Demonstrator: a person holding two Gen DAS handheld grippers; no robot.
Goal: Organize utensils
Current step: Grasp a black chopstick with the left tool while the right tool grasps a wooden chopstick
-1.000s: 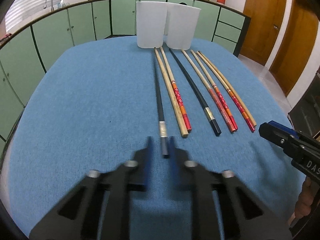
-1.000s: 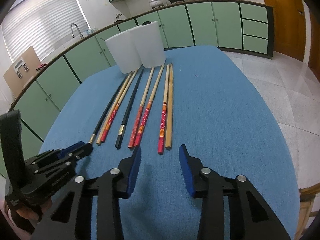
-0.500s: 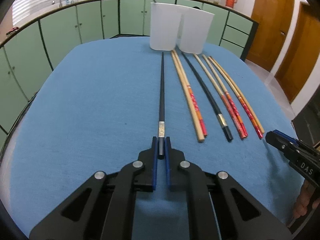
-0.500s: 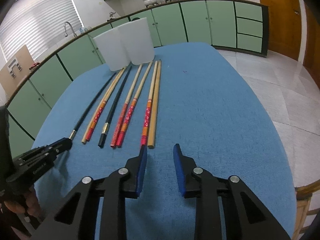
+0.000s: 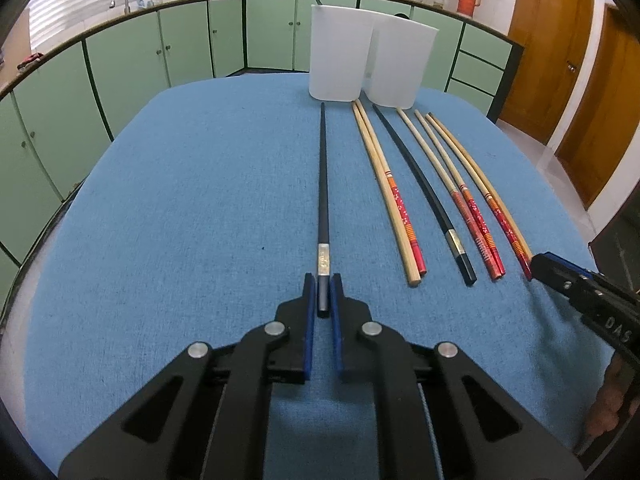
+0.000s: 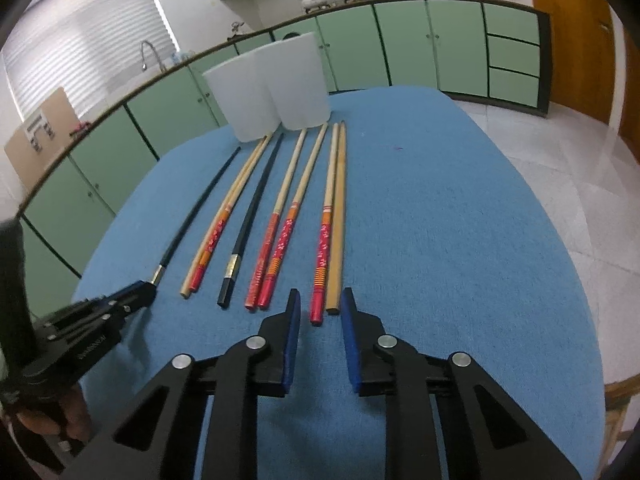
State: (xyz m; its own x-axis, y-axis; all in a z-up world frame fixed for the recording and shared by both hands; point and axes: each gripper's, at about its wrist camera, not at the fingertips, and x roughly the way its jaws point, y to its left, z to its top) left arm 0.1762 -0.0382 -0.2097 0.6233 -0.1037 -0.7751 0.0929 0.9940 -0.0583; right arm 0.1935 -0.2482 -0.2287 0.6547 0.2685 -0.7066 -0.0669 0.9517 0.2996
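Observation:
My left gripper is shut on the near end of a black chopstick that lies on the blue tablecloth and points at two white containers. To its right lie several more chopsticks: wooden ones with red patterned ends and a second black one. My right gripper is closing around the near ends of the rightmost pair, a red-patterned chopstick and a plain wooden chopstick. A gap still shows beside its left pad. My left gripper shows at the left of the right wrist view.
The two white containers stand side by side at the far end of the table. Green cabinets curve behind them and wooden doors are at the right. The table's right edge drops to a tiled floor.
My right gripper came forward to the rightmost pair of chopsticks and its jaws narrowed around their ends. My left gripper kept hold of the black chopstick.

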